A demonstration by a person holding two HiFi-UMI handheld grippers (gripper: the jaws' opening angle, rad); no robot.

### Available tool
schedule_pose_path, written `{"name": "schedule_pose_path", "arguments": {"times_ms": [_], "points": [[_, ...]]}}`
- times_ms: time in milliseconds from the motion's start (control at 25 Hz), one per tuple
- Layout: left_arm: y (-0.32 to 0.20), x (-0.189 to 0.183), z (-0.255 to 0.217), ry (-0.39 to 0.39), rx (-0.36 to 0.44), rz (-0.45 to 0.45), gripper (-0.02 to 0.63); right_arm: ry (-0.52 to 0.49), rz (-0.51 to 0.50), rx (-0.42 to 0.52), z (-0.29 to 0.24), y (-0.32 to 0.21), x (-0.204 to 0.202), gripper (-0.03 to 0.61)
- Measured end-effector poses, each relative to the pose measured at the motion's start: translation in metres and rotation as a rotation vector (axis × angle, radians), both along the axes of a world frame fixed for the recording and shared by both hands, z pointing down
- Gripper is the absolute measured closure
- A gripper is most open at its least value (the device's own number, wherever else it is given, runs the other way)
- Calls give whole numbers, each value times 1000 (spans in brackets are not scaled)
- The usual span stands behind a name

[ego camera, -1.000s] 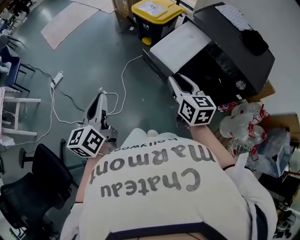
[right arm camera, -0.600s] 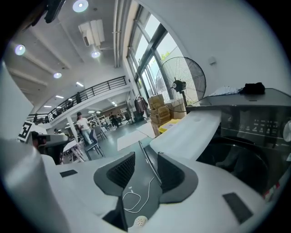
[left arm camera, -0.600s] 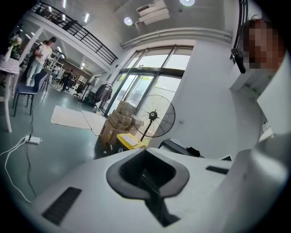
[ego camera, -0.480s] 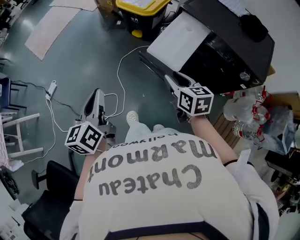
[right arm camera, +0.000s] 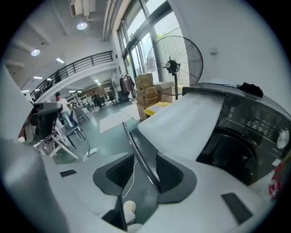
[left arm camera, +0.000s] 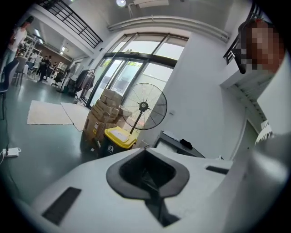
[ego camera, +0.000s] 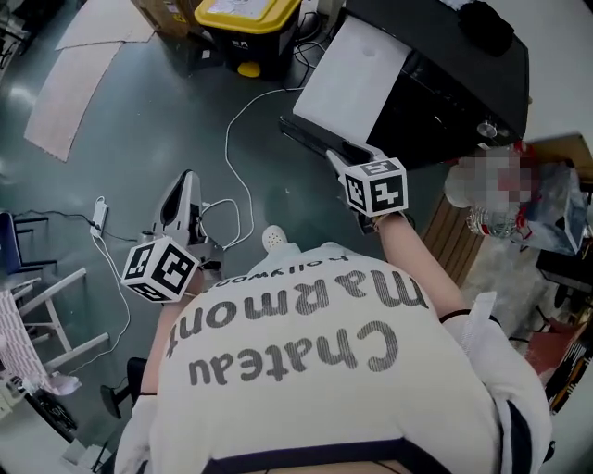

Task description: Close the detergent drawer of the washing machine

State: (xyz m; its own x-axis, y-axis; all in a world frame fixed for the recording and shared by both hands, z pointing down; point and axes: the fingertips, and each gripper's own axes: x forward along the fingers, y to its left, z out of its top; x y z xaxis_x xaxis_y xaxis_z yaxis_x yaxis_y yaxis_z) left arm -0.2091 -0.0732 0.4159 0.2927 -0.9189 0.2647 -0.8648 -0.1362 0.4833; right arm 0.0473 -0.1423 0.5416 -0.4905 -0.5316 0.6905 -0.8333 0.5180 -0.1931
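Right gripper view: my right gripper (right arm camera: 145,172), jaws opening, astride dark-edged white panel (right arm camera: 182,123) of black washing machine (right arm camera: 241,145), likely to push; left gripper (left arm camera: 145,172) closed, empty.

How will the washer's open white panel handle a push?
White panel looks flat, rigid: likely stiff. Joined to the washing machine on one side, it should travel shut, not tip. Its thin edge, between the opening right gripper jaws, might slip.

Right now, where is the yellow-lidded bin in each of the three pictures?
Head view: yellow-lidded bin at top edge, left of centre.
Left gripper view: bin left of centre, under the fan.
Right gripper view: bin near centre, beside the fan's stand.
Shared landmark: black washing machine, right of it.
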Motion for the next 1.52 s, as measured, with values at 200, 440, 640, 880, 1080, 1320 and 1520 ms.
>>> {"name": "schedule_pose_path", "arguments": {"times_ms": [200, 440, 640, 880, 1080, 1320, 1520], "points": [[-24, -15, 10, 18, -9, 42, 606, 96, -15, -19, 10, -1, -3, 408], [-40, -19, 13, 45, -5, 79, 606, 268, -94, -53, 25, 5, -5, 408], [-41, -25, 21, 66, -16, 81, 606, 353, -100, -95, 34, 3, -3, 410], [-34, -37, 28, 82, -32, 77, 606, 397, -100, -70, 37, 2, -3, 437], [-34, -41, 28, 88, -18, 75, 606, 411, -137, -90, 38, 1, -4, 460], [-27, -40, 29, 97, -15, 59, 606, 415, -211, -111, 34, 6, -4, 490], [-23, -39, 32, 99, -19, 53, 606, 415, -299, -126, 30, 5, -4, 508]]}}
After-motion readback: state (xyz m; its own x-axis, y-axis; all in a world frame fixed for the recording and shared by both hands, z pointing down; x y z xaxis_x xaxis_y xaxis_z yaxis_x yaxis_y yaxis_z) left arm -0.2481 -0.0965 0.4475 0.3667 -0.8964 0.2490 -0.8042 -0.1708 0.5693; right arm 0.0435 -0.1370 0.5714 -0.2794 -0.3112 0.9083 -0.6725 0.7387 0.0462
